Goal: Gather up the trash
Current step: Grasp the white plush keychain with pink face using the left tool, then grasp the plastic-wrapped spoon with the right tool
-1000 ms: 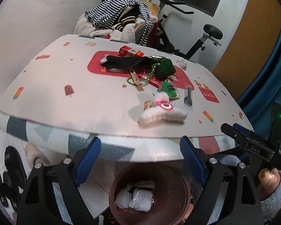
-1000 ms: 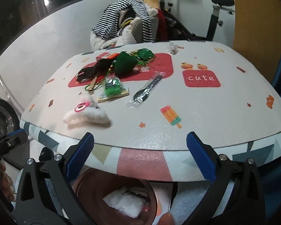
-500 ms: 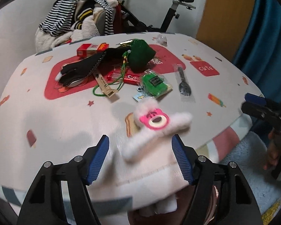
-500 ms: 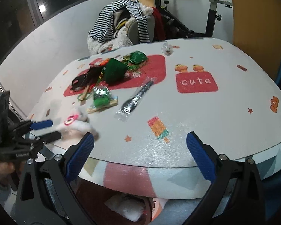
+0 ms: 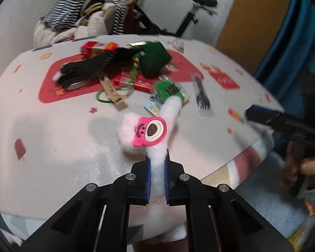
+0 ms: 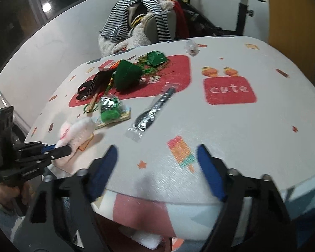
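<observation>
My left gripper [image 5: 157, 178] is shut on a white fluffy hair clip with a pink bear badge [image 5: 150, 129], held at the table's near edge. It also shows in the right wrist view [image 6: 77, 133], with the left gripper [image 6: 58, 149] at its end. My right gripper [image 6: 157, 168] is open and empty above the table's front edge. On the table [image 6: 241, 136] lie a wrapped black plastic spoon [image 6: 153, 113], a green packet [image 6: 110, 110], a green pouch [image 6: 127, 76] and a black glove [image 5: 86, 69].
A red box [image 5: 94, 49] and a green cord [image 5: 115, 92] lie among the clutter. A small clear wrapper [image 6: 191, 47] lies at the far edge. A chair with striped clothes [image 6: 140, 21] and an exercise bike [image 5: 191, 14] stand behind the table.
My left gripper came up over the table's edge and closed on the fluffy clip. My right gripper rose above the table's edge and its jaws narrowed somewhat.
</observation>
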Tool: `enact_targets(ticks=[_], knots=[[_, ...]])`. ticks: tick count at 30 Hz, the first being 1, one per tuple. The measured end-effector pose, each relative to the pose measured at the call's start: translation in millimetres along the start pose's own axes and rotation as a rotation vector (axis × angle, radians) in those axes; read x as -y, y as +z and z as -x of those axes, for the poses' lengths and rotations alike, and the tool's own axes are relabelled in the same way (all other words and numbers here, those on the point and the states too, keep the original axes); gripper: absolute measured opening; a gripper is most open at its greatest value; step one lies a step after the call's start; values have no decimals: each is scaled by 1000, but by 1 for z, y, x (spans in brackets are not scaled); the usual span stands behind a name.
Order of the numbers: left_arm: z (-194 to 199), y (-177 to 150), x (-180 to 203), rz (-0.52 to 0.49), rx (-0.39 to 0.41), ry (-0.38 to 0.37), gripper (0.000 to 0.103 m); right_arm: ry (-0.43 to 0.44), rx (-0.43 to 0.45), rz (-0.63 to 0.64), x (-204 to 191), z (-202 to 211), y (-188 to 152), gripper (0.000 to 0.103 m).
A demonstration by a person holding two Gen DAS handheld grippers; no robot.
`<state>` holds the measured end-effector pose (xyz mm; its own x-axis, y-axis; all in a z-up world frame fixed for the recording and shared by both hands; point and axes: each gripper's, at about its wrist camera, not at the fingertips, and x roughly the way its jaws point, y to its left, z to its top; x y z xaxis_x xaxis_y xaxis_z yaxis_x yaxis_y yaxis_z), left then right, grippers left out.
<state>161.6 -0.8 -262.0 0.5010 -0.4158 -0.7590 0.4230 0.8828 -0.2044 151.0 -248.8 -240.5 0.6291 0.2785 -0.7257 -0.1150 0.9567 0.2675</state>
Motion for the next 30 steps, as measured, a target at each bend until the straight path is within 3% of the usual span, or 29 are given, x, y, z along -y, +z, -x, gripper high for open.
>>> enact_targets(ticks=[1, 5, 8, 17, 24, 30], knots=[[5, 0, -2, 18, 15, 3, 10, 7, -5, 1, -1, -5, 3, 61], [31, -1, -14, 124, 97, 4, 10, 7, -16, -42, 0, -28, 20, 55], [48, -8, -20, 217, 157, 1, 10, -18, -27, -69, -4, -42, 28, 43], [68, -20, -31, 295, 188, 32, 10, -143, -48, -82, -15, -78, 48, 43], [72, -21, -30, 293, 196, 28, 10, -216, -51, 20, -26, -87, 48, 44], [74, -22, -26, 289, 196, 22, 10, -175, -37, 99, -34, -85, 42, 20]])
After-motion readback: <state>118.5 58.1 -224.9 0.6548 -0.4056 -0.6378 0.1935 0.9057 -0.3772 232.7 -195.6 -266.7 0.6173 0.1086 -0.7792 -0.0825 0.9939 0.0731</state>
